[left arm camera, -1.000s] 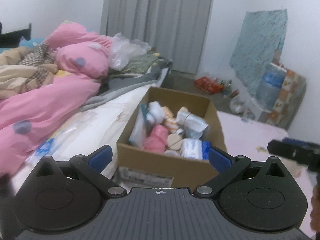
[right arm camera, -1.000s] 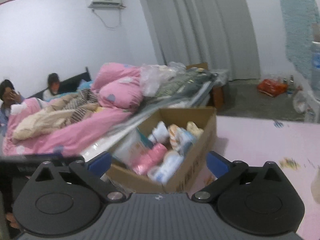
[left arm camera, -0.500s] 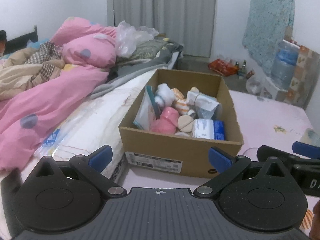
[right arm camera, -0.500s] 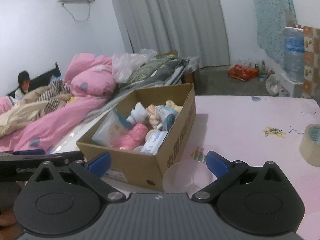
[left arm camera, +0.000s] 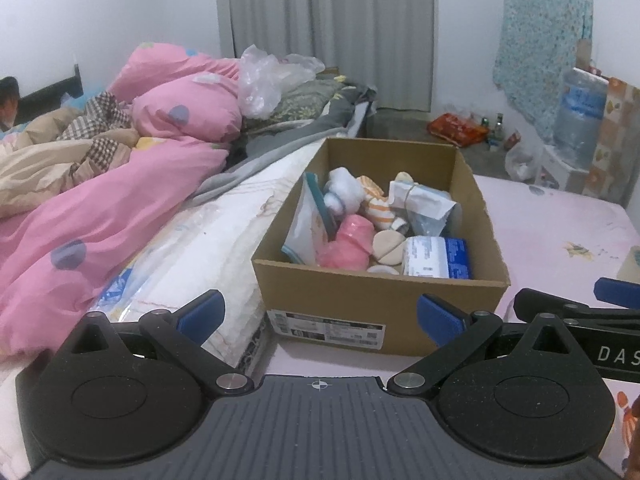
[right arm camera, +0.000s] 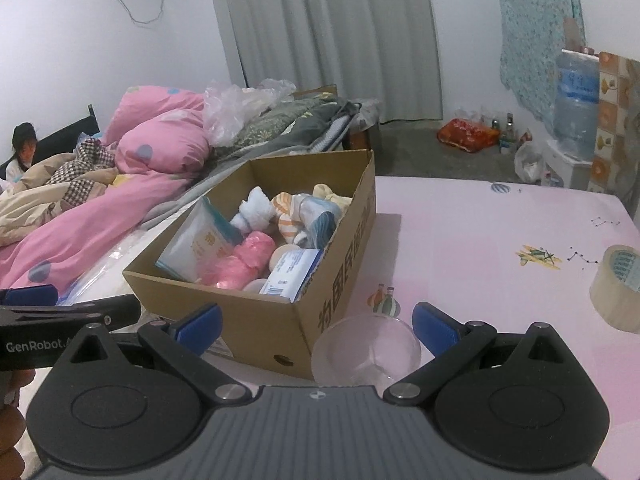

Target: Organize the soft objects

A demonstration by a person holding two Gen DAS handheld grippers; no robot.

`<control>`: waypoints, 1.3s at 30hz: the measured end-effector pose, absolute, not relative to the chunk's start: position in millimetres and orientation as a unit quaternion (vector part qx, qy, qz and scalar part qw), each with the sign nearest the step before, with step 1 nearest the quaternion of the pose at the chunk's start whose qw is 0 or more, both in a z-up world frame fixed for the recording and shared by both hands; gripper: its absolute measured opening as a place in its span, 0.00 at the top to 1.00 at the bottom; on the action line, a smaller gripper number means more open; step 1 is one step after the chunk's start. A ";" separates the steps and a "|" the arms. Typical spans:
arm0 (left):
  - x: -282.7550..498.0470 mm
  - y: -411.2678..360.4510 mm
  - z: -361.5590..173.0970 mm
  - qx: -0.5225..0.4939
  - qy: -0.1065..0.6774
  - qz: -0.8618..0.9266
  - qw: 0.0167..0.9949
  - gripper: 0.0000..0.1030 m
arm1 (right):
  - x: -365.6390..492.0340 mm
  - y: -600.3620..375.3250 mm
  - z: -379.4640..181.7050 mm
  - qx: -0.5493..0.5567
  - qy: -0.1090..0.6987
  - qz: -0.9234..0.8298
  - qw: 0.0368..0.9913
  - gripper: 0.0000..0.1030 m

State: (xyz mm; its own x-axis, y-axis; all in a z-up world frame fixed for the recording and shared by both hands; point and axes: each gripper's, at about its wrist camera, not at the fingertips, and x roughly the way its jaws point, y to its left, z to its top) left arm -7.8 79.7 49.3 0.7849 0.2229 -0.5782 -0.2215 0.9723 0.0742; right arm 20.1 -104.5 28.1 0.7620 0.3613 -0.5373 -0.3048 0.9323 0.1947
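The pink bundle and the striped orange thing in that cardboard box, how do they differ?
The pink bundle is one plain colour, crinkly and shiny like plastic; the striped orange item is orange and white and looks like knitted fabric. The pink bundle is bulkier and lies nearer the box's front; the striped one sits farther back. Both look soft and rest loose inside the cardboard box.

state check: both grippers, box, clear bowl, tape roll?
left gripper: open, empty.
right gripper: open, empty.
cardboard box: open-topped, full of soft items, on the pink table.
clear bowl: upright, empty, beside the box.
tape roll: standing on edge, apart from the box.
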 end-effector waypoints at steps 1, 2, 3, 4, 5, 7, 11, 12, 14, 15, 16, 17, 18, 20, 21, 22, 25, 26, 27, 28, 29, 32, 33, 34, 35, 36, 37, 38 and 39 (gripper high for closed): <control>-6.3 80.6 48.9 0.002 0.306 0.117 0.945 0.00 | 20.0 -103.8 28.2 0.047 0.296 0.177 0.938 0.67; -5.3 81.5 48.8 0.003 0.307 0.117 0.945 0.00 | 20.0 -103.1 28.6 0.046 0.296 0.178 0.938 0.67; -4.8 82.1 49.0 0.003 0.307 0.117 0.945 0.00 | 19.7 -102.6 28.9 0.045 0.295 0.178 0.938 0.67; -4.8 82.2 49.0 0.002 0.307 0.117 0.944 0.00 | 19.7 -102.1 29.3 0.044 0.295 0.178 0.938 0.67; -4.6 82.6 49.0 0.002 0.307 0.117 0.944 0.00 | 19.7 -101.7 29.5 0.043 0.294 0.178 0.938 0.67; -3.9 83.4 49.3 0.004 0.308 0.117 0.944 0.00 | 20.0 -100.9 29.7 0.040 0.293 0.179 0.938 0.67; -3.6 83.3 48.8 0.010 0.308 0.119 0.944 0.00 | 21.1 -100.0 29.1 0.040 0.295 0.179 0.938 0.67; -3.3 83.3 48.6 0.011 0.308 0.119 0.944 0.00 | 21.1 -99.8 29.1 0.039 0.295 0.179 0.938 0.67; -1.8 83.9 48.5 0.013 0.309 0.120 0.943 0.00 | 21.5 -100.0 28.8 0.040 0.296 0.178 0.938 0.67; -1.7 83.8 48.5 0.014 0.309 0.121 0.943 0.00 | 21.6 -100.2 28.5 0.039 0.297 0.178 0.937 0.67; -1.2 83.7 48.3 0.015 0.309 0.121 0.943 0.00 | 21.5 -100.1 28.5 0.039 0.296 0.178 0.937 0.67; -1.1 83.6 47.9 0.015 0.309 0.122 0.943 0.00 | 21.4 -100.0 28.6 0.039 0.297 0.178 0.937 0.67; -1.1 83.3 47.7 0.015 0.310 0.122 0.943 0.00 | 21.7 -99.7 28.4 0.038 0.297 0.178 0.937 0.67; -0.8 83.6 47.6 0.014 0.311 0.121 0.943 0.00 | 21.9 -99.6 28.1 0.036 0.296 0.177 0.938 0.67; -0.5 83.8 47.5 0.014 0.311 0.121 0.942 0.00 | 22.0 -99.8 28.0 0.036 0.296 0.177 0.938 0.67; -0.4 83.9 47.4 0.013 0.312 0.120 0.942 0.00 | 22.5 -100.1 27.8 0.036 0.297 0.177 0.938 0.67; 0.0 84.0 46.7 0.012 0.314 0.120 0.942 0.00 | 23.4 -100.8 27.6 0.036 0.299 0.177 0.937 0.67; 0.1 84.0 46.5 0.012 0.314 0.119 0.942 0.00 | 23.7 -101.2 27.5 0.036 0.300 0.177 0.937 0.67; -0.3 83.8 46.5 0.011 0.315 0.119 0.942 0.00 | 23.6 -101.6 27.4 0.036 0.300 0.176 0.937 0.67; -0.1 83.6 46.3 0.010 0.315 0.118 0.942 0.01 | 23.8 -101.7 27.4 0.036 0.300 0.176 0.937 0.67; 0.1 83.3 46.3 0.010 0.315 0.118 0.941 0.01 | 23.7 -101.6 27.5 0.036 0.300 0.176 0.937 0.67; 0.7 82.9 45.7 0.008 0.317 0.117 0.941 0.01 | 24.4 -103.0 27.3 0.034 0.299 0.175 0.937 0.67; 0.8 82.7 45.6 0.008 0.317 0.117 0.941 0.01 | 24.5 -103.5 27.0 0.034 0.299 0.175 0.937 0.67; 0.9 82.4 45.7 0.008 0.318 0.117 0.941 0.01 | 24.7 -104.0 26.6 0.034 0.299 0.175 0.937 0.67; 0.9 82.4 45.7 0.008 0.318 0.117 0.941 0.01 | 24.8 -104.6 26.5 0.035 0.300 0.175 0.937 0.67; 0.9 82.4 45.7 0.008 0.318 0.117 0.941 0.01 | 24.9 -104.8 26.5 0.035 0.300 0.175 0.937 0.67; 0.9 82.3 45.7 0.008 0.318 0.117 0.941 0.01 | 24.9 -104.8 26.5 0.034 0.301 0.175 0.937 0.67; 0.8 82.3 45.7 0.008 0.318 0.117 0.941 0.01 | 24.9 -105.2 26.3 0.034 0.301 0.175 0.937 0.67; 0.8 82.2 45.7 0.008 0.318 0.117 0.941 0.01 | 24.8 -104.6 26.5 0.033 0.301 0.175 0.937 0.67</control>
